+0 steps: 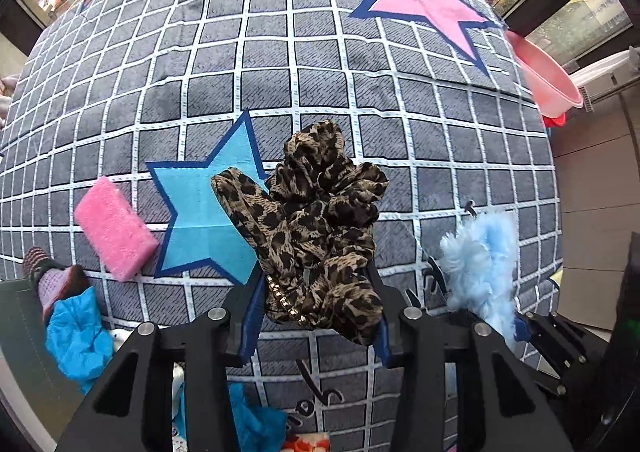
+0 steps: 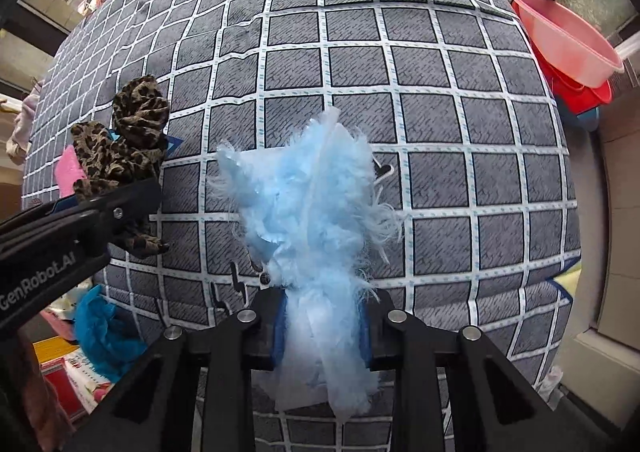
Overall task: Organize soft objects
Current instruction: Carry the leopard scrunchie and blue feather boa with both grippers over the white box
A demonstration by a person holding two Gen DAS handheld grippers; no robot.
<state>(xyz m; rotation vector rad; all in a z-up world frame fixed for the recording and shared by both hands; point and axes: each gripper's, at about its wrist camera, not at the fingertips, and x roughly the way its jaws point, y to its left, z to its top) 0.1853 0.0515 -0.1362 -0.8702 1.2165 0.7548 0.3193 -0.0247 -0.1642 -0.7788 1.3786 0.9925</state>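
Note:
A leopard-print scrunchie with a small gold chain hangs above the grey checked cover, and my left gripper is shut on its lower folds. In the right wrist view the same scrunchie sticks out of that gripper at the left. My right gripper is shut on a pale blue fluffy piece, which also shows at the right of the left wrist view. A pink sponge lies on the cover beside a blue star patch.
A pink star patch marks the far side of the cover. Stacked pink and red basins sit past its right edge. At the near left lie a crumpled blue cloth, a knitted sock and some packets.

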